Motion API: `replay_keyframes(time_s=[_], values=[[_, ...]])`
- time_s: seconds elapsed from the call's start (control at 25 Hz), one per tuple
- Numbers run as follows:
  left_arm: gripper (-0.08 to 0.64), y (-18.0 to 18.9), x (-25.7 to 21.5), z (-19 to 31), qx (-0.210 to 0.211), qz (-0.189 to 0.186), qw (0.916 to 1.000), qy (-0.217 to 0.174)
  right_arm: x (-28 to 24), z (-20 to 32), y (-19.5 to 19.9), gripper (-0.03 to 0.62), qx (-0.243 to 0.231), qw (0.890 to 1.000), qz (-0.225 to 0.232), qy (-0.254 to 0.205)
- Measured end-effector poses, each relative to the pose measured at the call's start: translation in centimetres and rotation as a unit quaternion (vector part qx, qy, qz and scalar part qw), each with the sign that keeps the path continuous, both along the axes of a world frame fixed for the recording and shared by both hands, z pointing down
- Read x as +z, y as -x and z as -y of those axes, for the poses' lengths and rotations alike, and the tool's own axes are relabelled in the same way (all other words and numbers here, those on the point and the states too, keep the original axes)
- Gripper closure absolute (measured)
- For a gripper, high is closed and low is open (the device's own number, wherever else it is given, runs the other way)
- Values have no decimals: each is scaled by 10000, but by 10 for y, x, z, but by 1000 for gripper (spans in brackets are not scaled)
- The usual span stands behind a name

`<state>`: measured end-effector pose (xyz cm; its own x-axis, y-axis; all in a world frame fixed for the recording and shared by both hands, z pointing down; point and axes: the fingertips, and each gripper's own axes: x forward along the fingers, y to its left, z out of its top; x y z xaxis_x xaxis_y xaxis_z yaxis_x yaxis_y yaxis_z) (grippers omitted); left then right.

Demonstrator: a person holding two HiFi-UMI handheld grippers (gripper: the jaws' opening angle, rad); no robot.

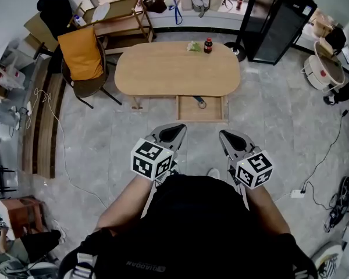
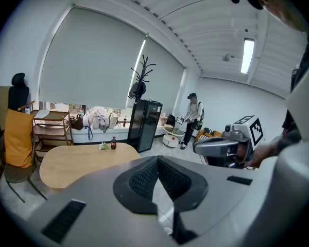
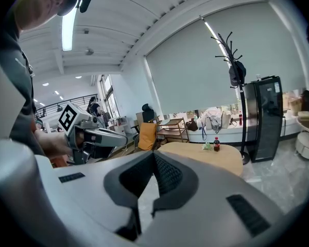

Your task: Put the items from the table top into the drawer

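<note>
I hold my left gripper (image 1: pixel 173 132) and right gripper (image 1: pixel 231 139) with jaws pressed together, empty. Well ahead of them, a bottle (image 1: pixel 208 45) and a small green item (image 1: pixel 193 46) sit on the table (image 1: pixel 163 74). The open drawer (image 1: pixel 186 112) is nearer.

The oval wooden table (image 1: pixel 163 74) stands well ahead of the fingertips of the left gripper (image 1: pixel 173 131) and the right gripper (image 1: pixel 232 137). At its far edge is an upright red-capped bottle (image 1: pixel 208 45). A small green item (image 1: pixel 193 46) lies just beside it, toward the left fingers' side. The open drawer (image 1: pixel 188 110) faces the fingertips and holds a small dark object (image 1: pixel 200 103).
</note>
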<state>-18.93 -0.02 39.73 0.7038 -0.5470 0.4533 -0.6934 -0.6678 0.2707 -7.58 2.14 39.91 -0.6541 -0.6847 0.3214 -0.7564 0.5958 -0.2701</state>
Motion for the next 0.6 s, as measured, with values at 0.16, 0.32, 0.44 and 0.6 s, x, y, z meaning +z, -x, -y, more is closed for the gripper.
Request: replay_keyframes(time_s=[0.16, 0.32, 0.44, 0.6], values=[[560, -2, -3, -4, 41, -42, 10000, -22, 2, -3, 3, 590, -21, 10000, -13, 72], [560, 3, -1, -9, 5, 10, 10000, -20, 3, -6, 6, 589, -62, 9999, -23, 89], [560, 5, 1, -9, -10, 49, 10000, 2, 4, -7, 6, 589, -73, 9999, -27, 96], [560, 4, 1, -10, 11, 51, 10000, -3, 6, -8, 5, 589, -87, 9999, -45, 141]])
